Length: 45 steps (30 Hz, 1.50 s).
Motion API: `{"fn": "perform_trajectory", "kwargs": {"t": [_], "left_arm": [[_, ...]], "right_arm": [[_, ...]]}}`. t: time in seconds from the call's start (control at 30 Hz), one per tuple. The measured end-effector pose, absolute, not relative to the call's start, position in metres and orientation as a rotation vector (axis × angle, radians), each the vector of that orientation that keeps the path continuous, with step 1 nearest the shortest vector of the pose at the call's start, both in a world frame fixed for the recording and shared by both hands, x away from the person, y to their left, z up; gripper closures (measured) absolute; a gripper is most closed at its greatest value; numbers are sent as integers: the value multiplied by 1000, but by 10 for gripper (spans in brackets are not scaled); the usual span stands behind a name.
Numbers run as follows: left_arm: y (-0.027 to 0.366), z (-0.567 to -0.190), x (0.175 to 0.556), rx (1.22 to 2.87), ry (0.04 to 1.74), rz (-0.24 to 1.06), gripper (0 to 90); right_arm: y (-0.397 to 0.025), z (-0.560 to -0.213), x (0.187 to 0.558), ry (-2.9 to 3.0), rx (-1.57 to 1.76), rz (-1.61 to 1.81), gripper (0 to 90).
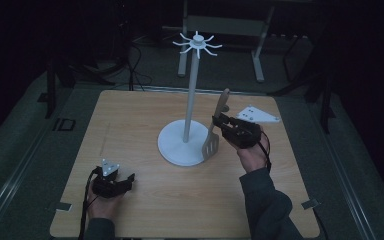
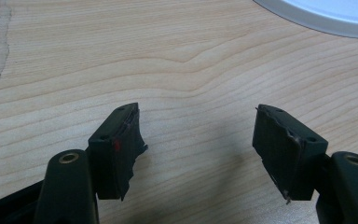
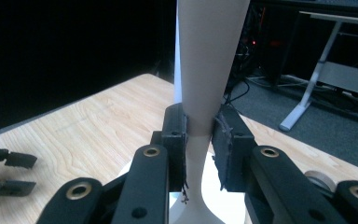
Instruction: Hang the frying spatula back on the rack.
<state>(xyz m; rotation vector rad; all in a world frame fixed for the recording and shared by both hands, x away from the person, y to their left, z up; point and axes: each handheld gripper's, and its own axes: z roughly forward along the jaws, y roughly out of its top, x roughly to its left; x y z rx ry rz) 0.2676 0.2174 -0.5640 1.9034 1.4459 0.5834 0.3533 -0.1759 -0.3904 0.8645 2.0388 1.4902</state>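
Spatula: wooden slotted spatula (image 1: 215, 131) stands nearly upright, blade end down at the edge of the white stand's base, handle rising toward the pole.
Right gripper: right gripper (image 1: 219, 121) pinches the spatula's handle partway up; in the right gripper view its 2 black jaws press on either side of the pale handle (image 3: 206, 93).
Left gripper: left gripper (image 1: 130, 179) rests low over the near left part of the table, well apart from the stand; its 2 jaws are spread wide with bare wood between them (image 2: 196, 144).
Stand: white stand (image 1: 189, 95) has a round base, a tall pole and a ring of hooks at the top.
Table: light wooden table (image 1: 130, 125) carries the stand near its middle.
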Motion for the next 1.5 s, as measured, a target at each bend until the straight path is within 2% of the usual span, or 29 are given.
{"fn": "perform_trajectory", "kwargs": {"t": [1.5], "left_arm": [[218,-564,268,1897,1450,588,327]], "right_arm": [[-175,-339,377,2021,840,1519,755]]}}
